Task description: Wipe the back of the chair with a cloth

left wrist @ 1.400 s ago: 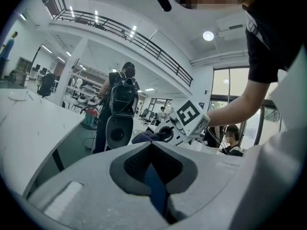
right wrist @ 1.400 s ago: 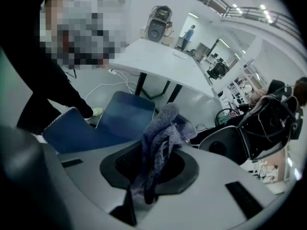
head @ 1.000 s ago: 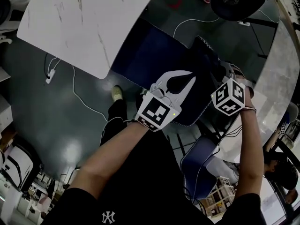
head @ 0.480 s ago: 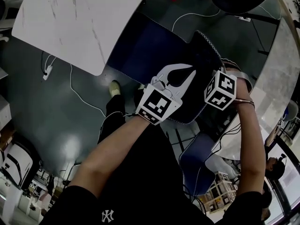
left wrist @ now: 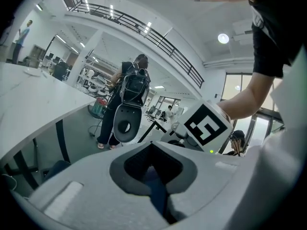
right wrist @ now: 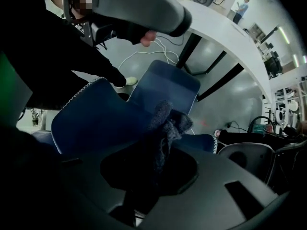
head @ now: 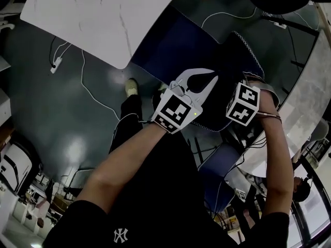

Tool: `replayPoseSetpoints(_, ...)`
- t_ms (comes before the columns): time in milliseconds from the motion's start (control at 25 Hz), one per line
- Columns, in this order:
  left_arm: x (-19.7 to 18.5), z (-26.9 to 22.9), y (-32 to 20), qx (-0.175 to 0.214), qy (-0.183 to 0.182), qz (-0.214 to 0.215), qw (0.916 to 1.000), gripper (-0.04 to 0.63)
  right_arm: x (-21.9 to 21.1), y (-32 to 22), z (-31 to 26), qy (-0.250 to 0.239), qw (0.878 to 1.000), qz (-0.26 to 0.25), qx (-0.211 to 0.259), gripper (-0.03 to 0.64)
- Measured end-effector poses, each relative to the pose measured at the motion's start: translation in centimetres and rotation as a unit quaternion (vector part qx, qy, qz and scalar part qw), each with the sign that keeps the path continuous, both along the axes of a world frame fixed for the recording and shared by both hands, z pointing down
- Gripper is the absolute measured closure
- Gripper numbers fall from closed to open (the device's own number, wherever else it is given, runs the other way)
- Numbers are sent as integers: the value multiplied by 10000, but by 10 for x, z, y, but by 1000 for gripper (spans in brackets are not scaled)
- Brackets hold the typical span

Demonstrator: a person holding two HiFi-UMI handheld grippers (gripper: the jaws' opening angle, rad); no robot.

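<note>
**A:** Looking down now: dark glossy floor [head: 41, 118] across the whole left side, with a pale patch of light glaring off it on the near side.

**B:** A white marbled tabletop [head: 103, 14] fills the far left, with a rounded corner. White cables [head: 95, 99] snake over the floor just beside it, and one ends at a small white plug block [head: 56, 66].

**A:** At the right edge there's a second pale tabletop [head: 313, 81].

**B:** Out across the room there's a high white ceiling [left wrist: 192, 37] with a round lamp [left wrist: 223, 38] lit. A railed upper gallery [left wrist: 139, 27] runs across, and there are bright windows [left wrist: 240, 87] far right.

**A:** And a long white desk [right wrist: 225, 30] on black legs [right wrist: 218, 73].
</note>
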State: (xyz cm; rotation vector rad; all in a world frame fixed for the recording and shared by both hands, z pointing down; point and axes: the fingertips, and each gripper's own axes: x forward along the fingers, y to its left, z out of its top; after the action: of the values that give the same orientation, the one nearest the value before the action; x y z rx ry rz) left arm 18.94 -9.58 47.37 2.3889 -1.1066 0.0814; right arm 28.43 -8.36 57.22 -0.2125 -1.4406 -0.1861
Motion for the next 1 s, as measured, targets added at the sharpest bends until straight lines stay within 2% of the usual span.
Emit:
replayPoseSetpoints(200, -19, 6, 16, -79, 14, -70, 9999, 588, -12, 38, 8, 140, 9994, -67, -302, 534)
replayPoseSetpoints(560, -39, 1, 43, -87, 84, -40, 9999, 588, -33, 124, 7, 89, 9954, 109, -944, 534)
replayPoseSetpoints(800, -43, -6, 59, -24, 114, 70, 9999, 588, -47, 178, 1, -25, 9912, 292, -1291, 534)
replayPoseSetpoints(1000, -41, -10, 69, 29, 124, 221, 9997, 588, -61, 200, -3, -253, 9873, 581, -1457, 534)
